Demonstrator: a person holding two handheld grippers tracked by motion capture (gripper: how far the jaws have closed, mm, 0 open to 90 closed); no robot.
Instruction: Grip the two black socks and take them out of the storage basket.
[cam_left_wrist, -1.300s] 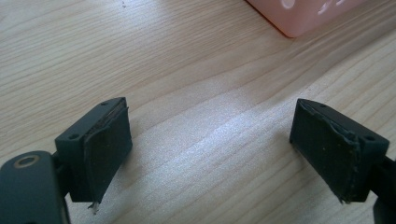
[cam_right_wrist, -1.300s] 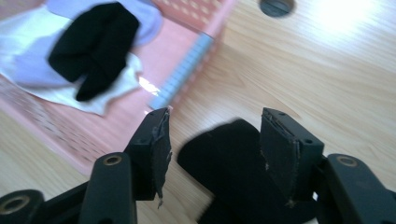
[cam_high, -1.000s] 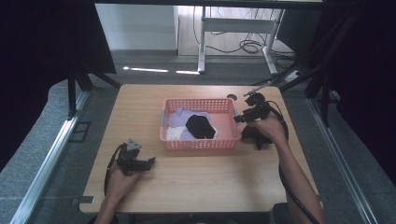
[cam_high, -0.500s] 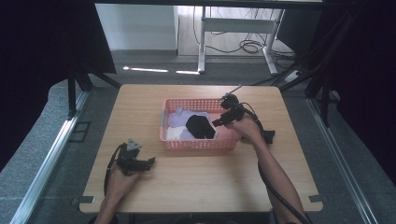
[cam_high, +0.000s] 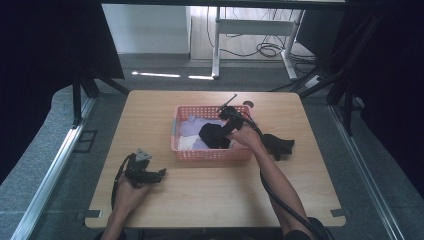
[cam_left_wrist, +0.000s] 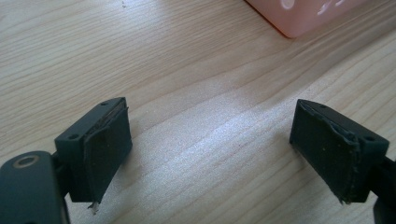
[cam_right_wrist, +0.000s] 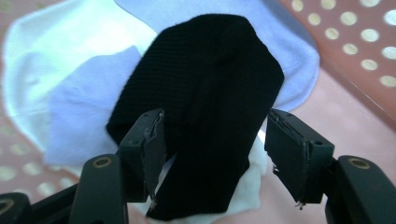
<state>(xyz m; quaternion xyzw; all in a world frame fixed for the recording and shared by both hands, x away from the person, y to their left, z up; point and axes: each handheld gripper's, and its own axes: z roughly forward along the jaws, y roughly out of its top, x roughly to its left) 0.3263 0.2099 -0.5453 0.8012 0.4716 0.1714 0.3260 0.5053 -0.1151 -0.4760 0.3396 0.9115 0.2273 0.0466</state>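
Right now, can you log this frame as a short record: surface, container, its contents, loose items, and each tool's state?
surface: wooden table
container: pink perforated basket, mid-table
contents: black cloth on top of lavender cloth and white cloth
loose items: black garment on the table, right of the basket
left tool: open, low over bare table near the basket corner, holding nothing
right tool: open, inside the basket, jaws either side of the black cloth, not closed on it
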